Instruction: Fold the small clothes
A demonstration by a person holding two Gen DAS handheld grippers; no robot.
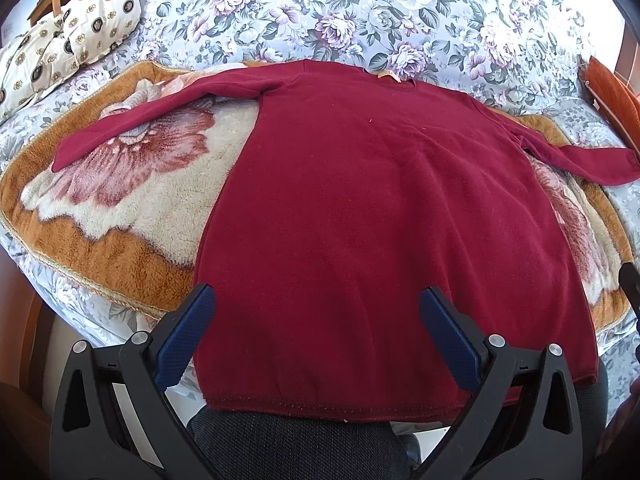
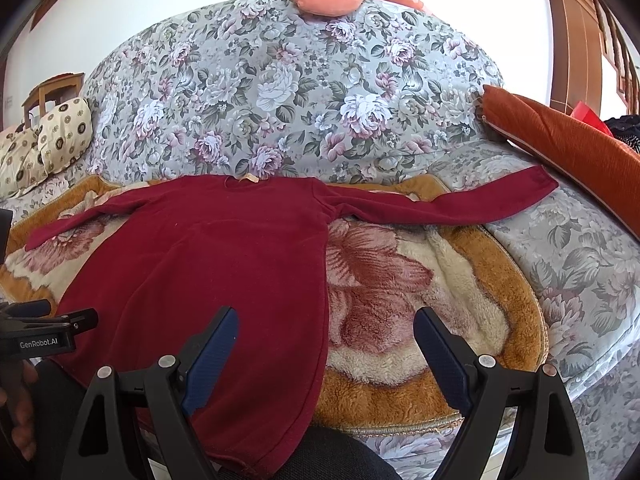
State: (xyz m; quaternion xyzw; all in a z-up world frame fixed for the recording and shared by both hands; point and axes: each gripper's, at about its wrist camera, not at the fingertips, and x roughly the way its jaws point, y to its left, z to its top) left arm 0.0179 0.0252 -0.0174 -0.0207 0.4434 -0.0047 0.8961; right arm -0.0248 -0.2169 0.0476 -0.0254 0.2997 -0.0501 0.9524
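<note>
Jaws, left wrist view: left gripper (image 1: 316,328) is spread wide and holds nothing; it hangs over the near hem of the dark red long-sleeved top (image 1: 360,200), pads apart on either side of the cloth.
Top, left wrist view: lies flat, neck away, on a plush flowered blanket (image 1: 132,208) over the floral bedspread (image 1: 360,8); both sleeves stretch outward.
Risk, left wrist view: the hem overhangs the bed edge above a dark trouser leg (image 1: 288,440), so a pinch there could drag the whole top off the bed.
Jaws, right wrist view: right gripper (image 2: 326,344) is also spread and empty, over the top's right side edge.
Sleeve, right wrist view: right sleeve (image 2: 460,200) runs off the blanket toward an orange cushion (image 2: 568,152).
Risk, right wrist view: deep pile may be caught along with the cloth, lifting the blanket too; the far sleeve may trail and bunch in a fold.
</note>
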